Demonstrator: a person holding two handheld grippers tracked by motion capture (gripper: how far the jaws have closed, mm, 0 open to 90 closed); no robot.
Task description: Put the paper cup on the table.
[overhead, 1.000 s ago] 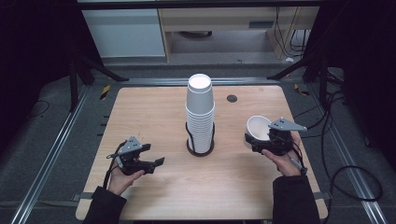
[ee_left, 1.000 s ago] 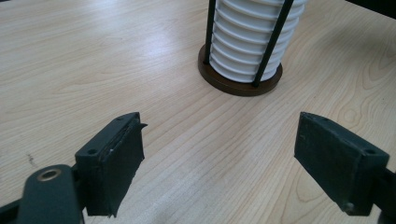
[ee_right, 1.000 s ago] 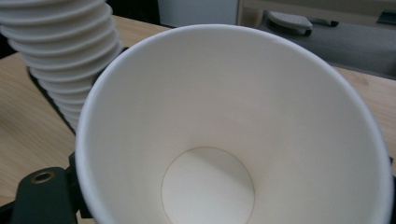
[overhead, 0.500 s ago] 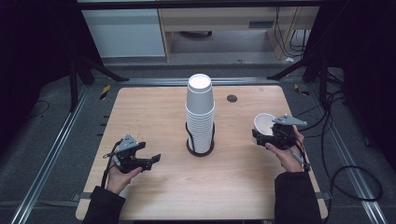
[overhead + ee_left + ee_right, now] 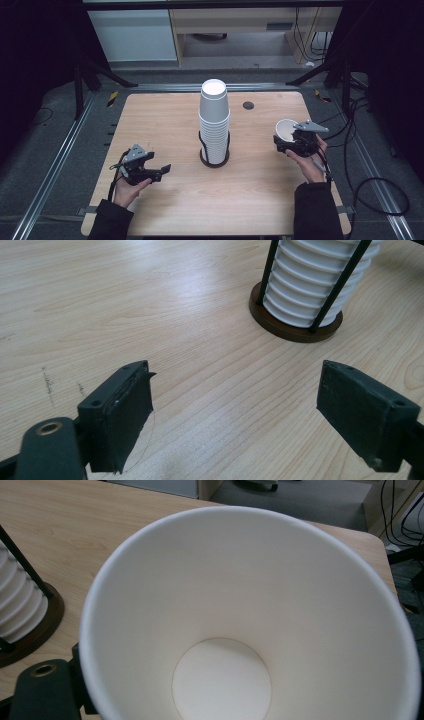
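Plain unprinted white paper cup (image 5: 285, 131) clamped in right gripper (image 5: 292, 142), right of stacked white cups (image 5: 214, 120); left gripper (image 5: 155, 172) gapes empty.

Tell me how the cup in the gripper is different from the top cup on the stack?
The held cup has its mouth up and tilted; the top cup on the stack sits upside down and upright. The held cup is alone in the right gripper; the top cup is nested over others. Both are plain white.
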